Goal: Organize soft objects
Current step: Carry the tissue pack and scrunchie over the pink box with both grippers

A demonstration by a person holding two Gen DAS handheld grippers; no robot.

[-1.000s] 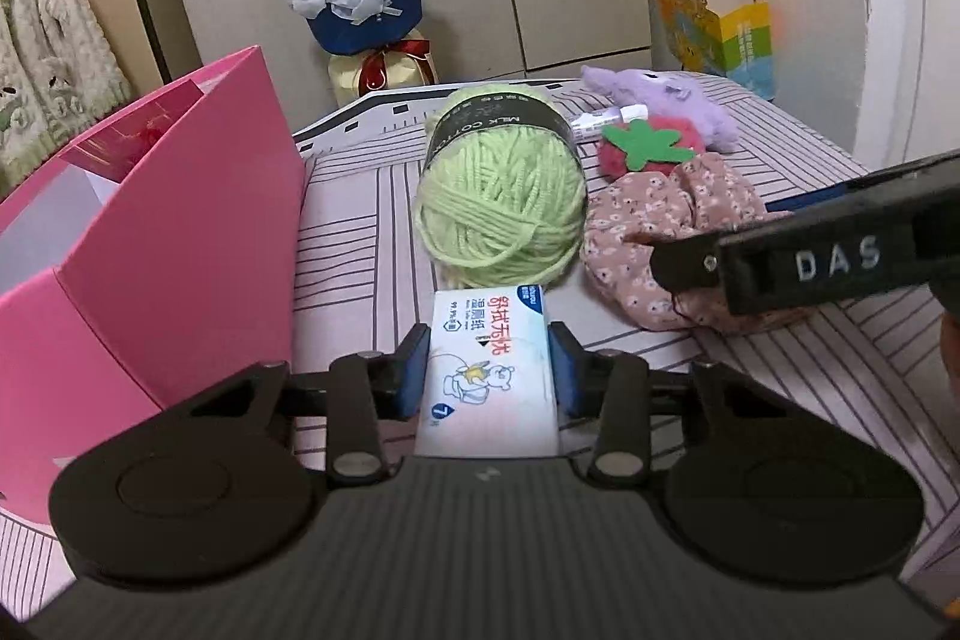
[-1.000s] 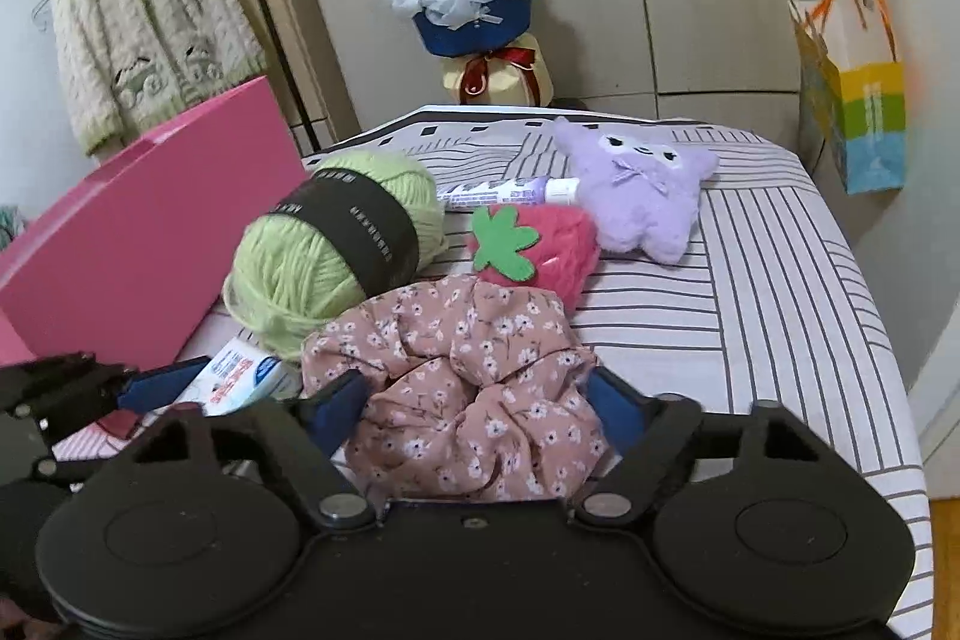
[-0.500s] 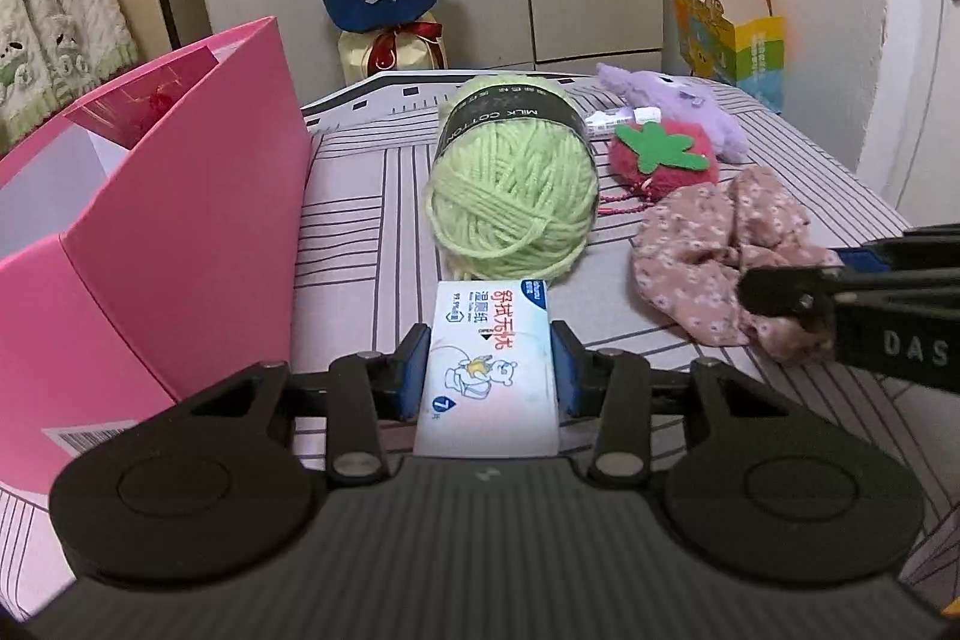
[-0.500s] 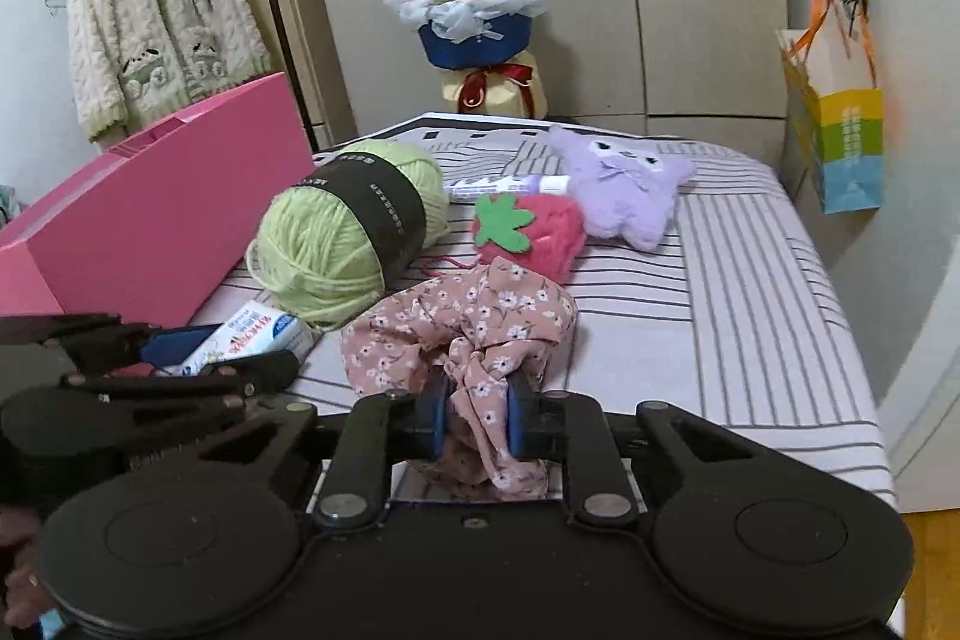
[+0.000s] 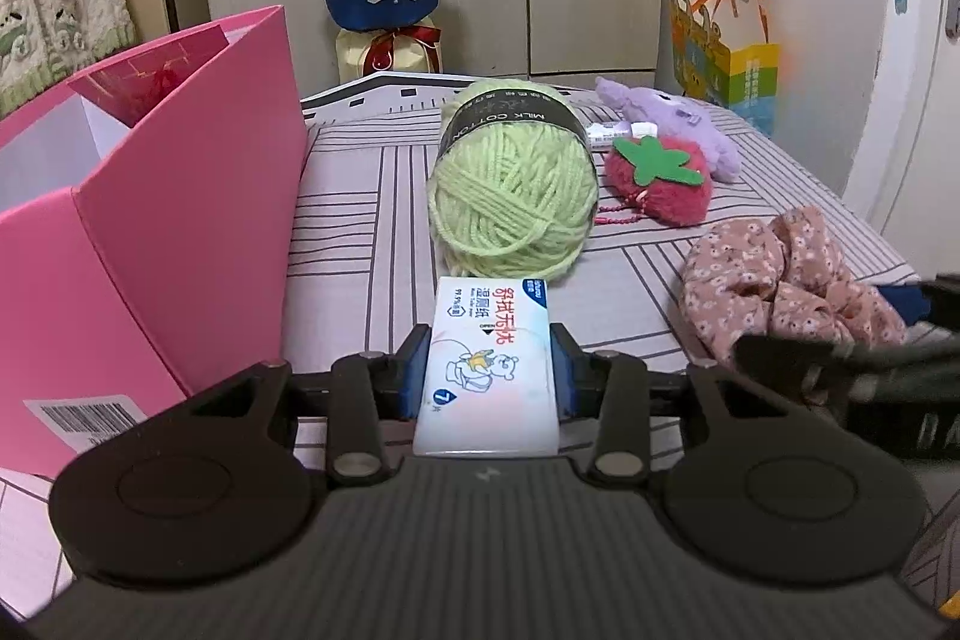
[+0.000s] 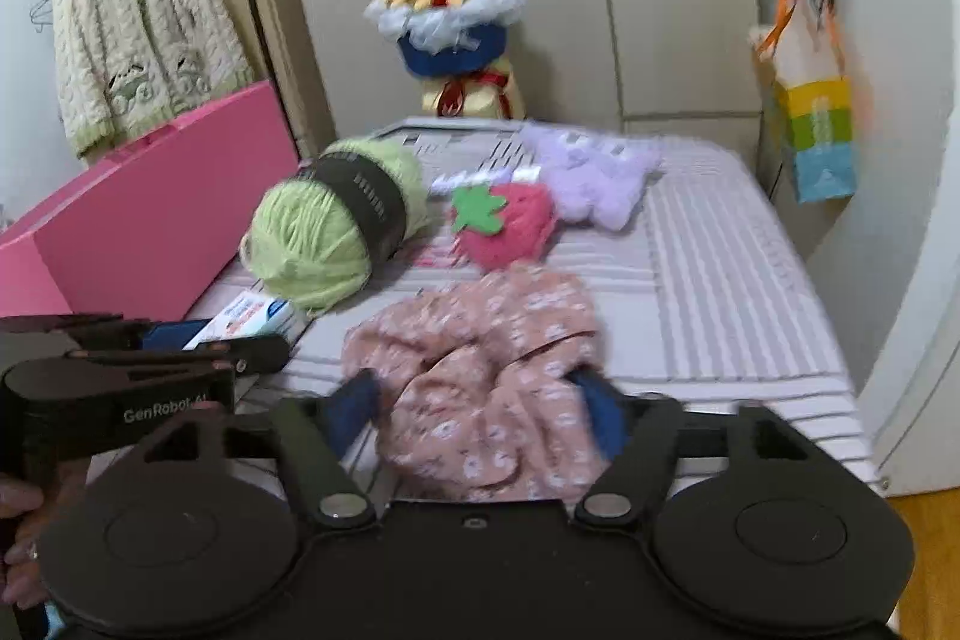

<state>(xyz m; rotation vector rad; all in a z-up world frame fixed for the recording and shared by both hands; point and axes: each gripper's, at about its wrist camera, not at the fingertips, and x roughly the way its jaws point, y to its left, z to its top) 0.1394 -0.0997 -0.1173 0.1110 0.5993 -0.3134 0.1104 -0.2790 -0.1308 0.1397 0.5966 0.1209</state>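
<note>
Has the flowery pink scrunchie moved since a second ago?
Yes. In the left wrist view the scrunchie was touching the green yarn ball; it now lies well to the yarn's right, dragged toward the bed's near edge by the right tongs.

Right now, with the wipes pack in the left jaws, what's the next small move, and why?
Probably lift the left gripper and swing it left over the pink box: its jaws are shut on the wipes pack, the box stands open-topped beside it, and the green yarn lies just ahead.
</note>
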